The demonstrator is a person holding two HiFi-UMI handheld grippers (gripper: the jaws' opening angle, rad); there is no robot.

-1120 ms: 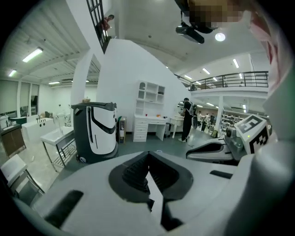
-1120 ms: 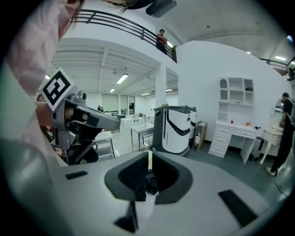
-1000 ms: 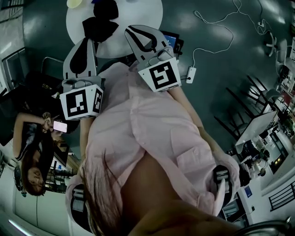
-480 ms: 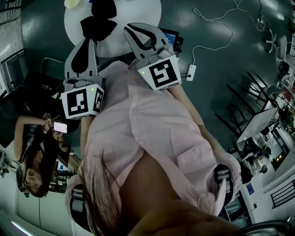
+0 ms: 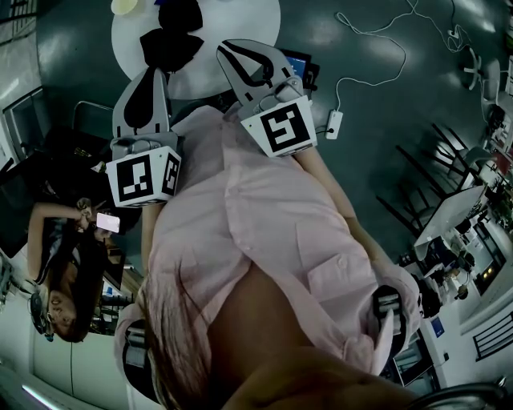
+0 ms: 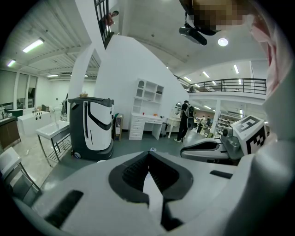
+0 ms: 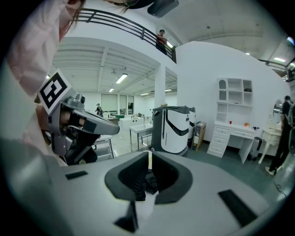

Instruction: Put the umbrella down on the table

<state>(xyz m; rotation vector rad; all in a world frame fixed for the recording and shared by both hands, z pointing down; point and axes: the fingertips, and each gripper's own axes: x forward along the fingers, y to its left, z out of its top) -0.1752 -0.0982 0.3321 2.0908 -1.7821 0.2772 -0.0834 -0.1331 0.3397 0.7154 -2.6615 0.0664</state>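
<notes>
A black bundle [image 5: 170,46], which looks like the folded umbrella, lies on the round white table [image 5: 240,24] at the top of the head view. My left gripper [image 5: 151,74] points at the table's near edge, just below the bundle, and is shut with nothing between its jaws [image 6: 148,156]. My right gripper [image 5: 230,51] is held beside it over the table's edge, to the right of the bundle; its jaws [image 7: 150,155] are also shut and empty. Each gripper shows in the other's view, the right gripper [image 6: 185,150] and the left gripper [image 7: 115,130]. Neither touches the bundle.
A pale yellow thing [image 5: 127,6] sits at the table's far edge. A white cable with an adapter [image 5: 333,124] lies on the dark floor to the right. A seated person with a phone [image 5: 106,222] is at the left. A white-and-black machine [image 6: 92,126] and white cabinets [image 6: 148,110] stand ahead.
</notes>
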